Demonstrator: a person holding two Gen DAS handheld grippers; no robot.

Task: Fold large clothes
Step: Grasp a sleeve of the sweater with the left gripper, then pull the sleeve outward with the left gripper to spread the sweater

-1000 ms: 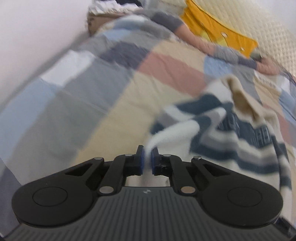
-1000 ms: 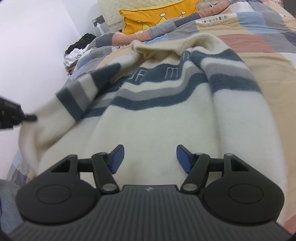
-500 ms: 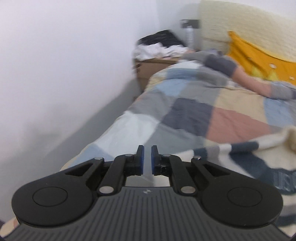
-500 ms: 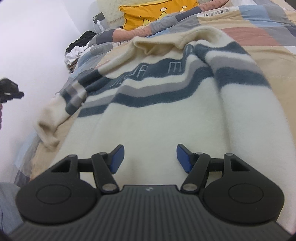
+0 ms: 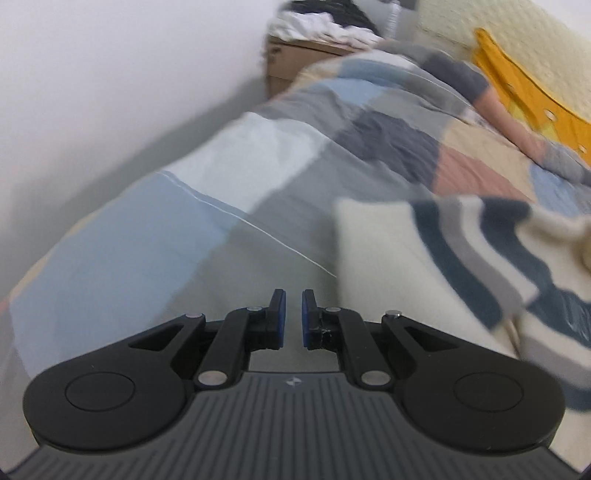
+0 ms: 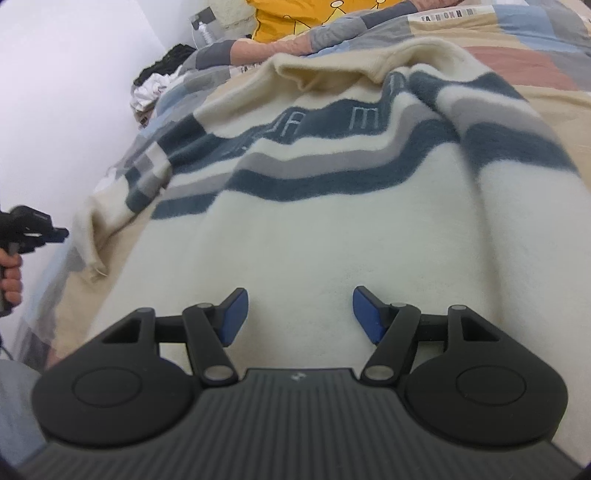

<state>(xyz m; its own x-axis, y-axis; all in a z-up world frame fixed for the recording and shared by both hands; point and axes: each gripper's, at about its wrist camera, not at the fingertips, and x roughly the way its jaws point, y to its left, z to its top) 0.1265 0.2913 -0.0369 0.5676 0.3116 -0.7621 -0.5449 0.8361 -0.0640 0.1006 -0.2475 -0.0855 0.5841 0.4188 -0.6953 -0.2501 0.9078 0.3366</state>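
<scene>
Only the right wrist view shows the left gripper [image 6: 61, 233], held in a hand [image 6: 11, 273] by the white wall [image 6: 55, 92], its jaws together on nothing. The cream striped sweater [image 6: 332, 221] lies flat on the patchwork bedspread [image 5: 184, 221], collar toward the yellow pillow [image 6: 295, 18], length running up the bed. The right gripper [image 6: 300, 314] hangs above it, jaws apart.

Cream sweater [image 6: 332, 229] w/ navy & grey stripes; patchwork quilt [image 5: 258, 155] in blue, grey, tan, pink blocks; yellow pillow [image 6: 295, 18]; blue gripper pads [image 6: 365, 317].
</scene>
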